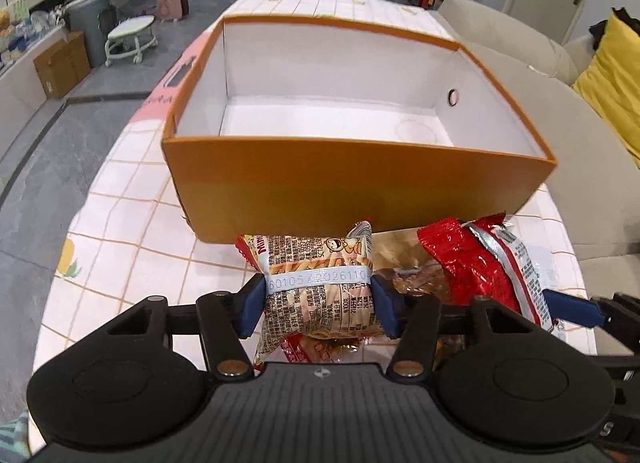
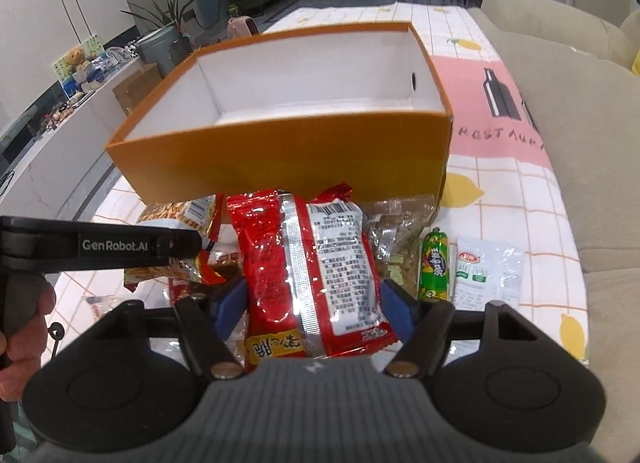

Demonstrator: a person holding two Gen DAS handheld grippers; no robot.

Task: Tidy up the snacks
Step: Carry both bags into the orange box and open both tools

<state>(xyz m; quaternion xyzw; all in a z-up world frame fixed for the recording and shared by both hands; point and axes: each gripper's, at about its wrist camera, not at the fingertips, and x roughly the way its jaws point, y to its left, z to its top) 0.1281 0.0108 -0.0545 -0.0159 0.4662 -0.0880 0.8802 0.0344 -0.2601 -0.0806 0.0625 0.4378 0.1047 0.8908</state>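
Observation:
An open orange box (image 1: 360, 187) with a white, empty inside stands on the table; it also shows in the right wrist view (image 2: 280, 159). My left gripper (image 1: 318, 303) is shut on a tan stick-snack packet (image 1: 320, 283) in front of the box. My right gripper (image 2: 314, 303) is shut on a red foil snack bag (image 2: 316, 275), which also shows in the left wrist view (image 1: 476, 263). More packets lie beneath both. The left gripper's arm (image 2: 104, 247) shows at the left of the right wrist view.
A clear bag of biscuits (image 2: 396, 239), a green sausage stick (image 2: 434, 263) and a white packet (image 2: 488, 275) lie right of the red bag. The tablecloth (image 1: 132, 199) is checked. A beige sofa (image 2: 568, 75) runs along the right. Floor lies left.

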